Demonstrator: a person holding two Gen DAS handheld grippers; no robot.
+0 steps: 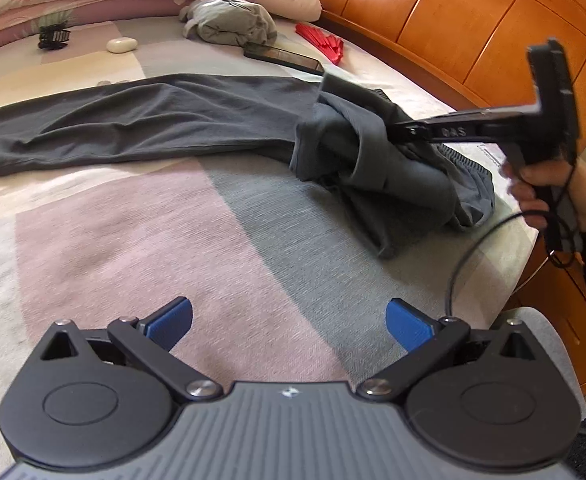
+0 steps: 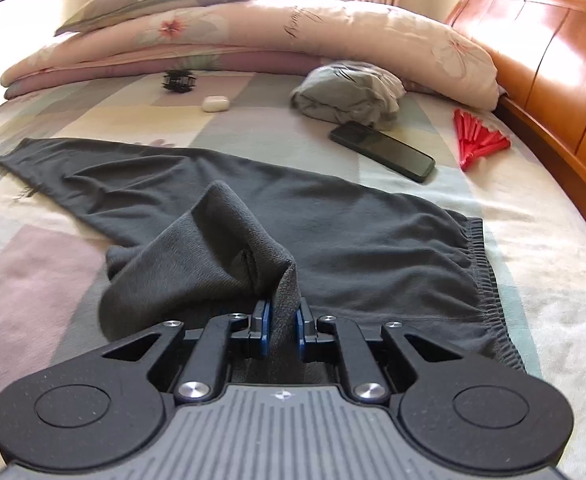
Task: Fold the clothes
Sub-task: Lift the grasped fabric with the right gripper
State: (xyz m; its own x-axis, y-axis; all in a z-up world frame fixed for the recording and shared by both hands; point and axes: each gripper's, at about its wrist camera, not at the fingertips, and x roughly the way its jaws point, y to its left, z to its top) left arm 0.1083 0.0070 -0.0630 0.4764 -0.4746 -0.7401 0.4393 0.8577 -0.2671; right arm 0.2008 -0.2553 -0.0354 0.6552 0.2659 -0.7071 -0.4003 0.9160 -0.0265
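Dark grey trousers (image 2: 353,240) lie on the bed, one leg stretched out to the left (image 1: 113,128), the elastic waistband (image 2: 489,280) at the right. My right gripper (image 2: 283,316) is shut on a fold of the other leg (image 2: 197,256), holding it lifted and bunched above the waist area. From the left wrist view that gripper (image 1: 397,132) reaches in from the right, a hand (image 1: 549,188) on its handle, cloth hanging from its tip (image 1: 373,168). My left gripper (image 1: 289,320) hovers open over bare bedspread, its blue pads (image 1: 173,320) wide apart and holding nothing.
A black phone (image 2: 385,152), a red folded fan (image 2: 481,140), a crumpled light grey garment (image 2: 349,92), a white case (image 2: 215,104) and a black hair clip (image 2: 179,80) lie beyond the trousers. Folded floral quilts (image 2: 253,36) line the back. An orange wooden headboard (image 2: 553,60) runs along the right.
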